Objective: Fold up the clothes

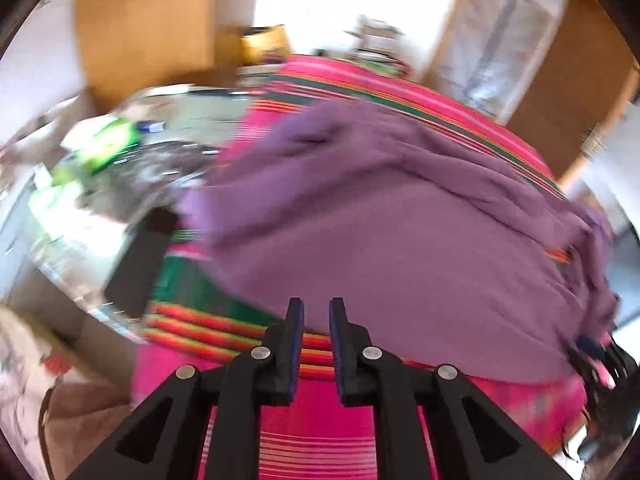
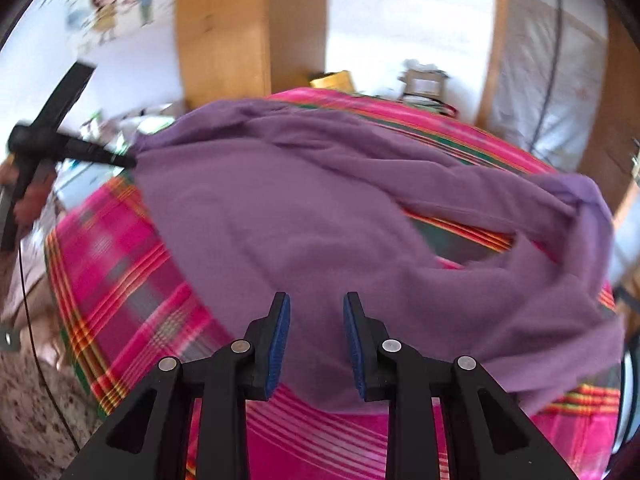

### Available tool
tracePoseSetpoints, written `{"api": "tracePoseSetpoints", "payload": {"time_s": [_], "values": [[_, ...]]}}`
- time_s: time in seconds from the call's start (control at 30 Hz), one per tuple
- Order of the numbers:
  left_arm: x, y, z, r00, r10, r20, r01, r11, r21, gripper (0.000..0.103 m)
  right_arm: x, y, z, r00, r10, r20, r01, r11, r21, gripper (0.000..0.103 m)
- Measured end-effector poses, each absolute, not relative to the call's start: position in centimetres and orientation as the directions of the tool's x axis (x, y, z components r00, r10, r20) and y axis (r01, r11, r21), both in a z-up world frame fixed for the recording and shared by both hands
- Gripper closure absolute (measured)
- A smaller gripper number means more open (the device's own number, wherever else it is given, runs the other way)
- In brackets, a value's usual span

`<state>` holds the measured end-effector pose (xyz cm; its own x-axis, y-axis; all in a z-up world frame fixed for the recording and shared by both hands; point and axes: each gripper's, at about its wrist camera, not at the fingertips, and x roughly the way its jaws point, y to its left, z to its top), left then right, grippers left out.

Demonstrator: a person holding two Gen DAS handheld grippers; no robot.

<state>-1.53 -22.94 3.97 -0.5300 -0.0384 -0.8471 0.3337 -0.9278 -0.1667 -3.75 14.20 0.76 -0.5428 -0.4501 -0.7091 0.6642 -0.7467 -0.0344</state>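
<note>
While both grippers gape empty, one purple garment (image 2: 304, 216) covers one striped blanket (image 2: 120, 272)

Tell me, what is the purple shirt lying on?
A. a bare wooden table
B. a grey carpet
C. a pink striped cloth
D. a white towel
C: the shirt is spread over a bright pink cloth with green, orange and yellow stripes, which shows around it in both views.

Home bedroom, wooden wardrobe (image 2: 224, 28), cartoon wall stickers (image 2: 120, 4)
</note>
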Motion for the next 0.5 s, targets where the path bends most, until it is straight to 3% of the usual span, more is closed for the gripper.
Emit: {"api": "tracePoseSetpoints", "payload": {"time_s": [0.07, 0.17, 0.5], "values": [[-1.4, -24.7, 3.5, -0.531, -0.033, -0.847, 0.375, -0.905, -0.2, 0.088, -3.6, 13.3, 0.2, -0.522, -0.453, -0.723, 0.686, -0.727, -0.04, 0.073], [-2.2, -26.3, 2.3, -0.52, 0.002, -0.854, 0.429, -0.864, -0.263, 0.082, -3.2, 12.1, -0.4, -0.496, -0.459, -0.737, 0.712, -0.701, -0.043, 0.06], [-3.2, -30.0, 0.7, -0.523, 0.017, -0.852, 0.507, -0.798, -0.327, 0.081, -2.7, 9.5, -1.6, -0.509, -0.408, -0.757, 0.738, -0.66, -0.141, 0.059]]}}
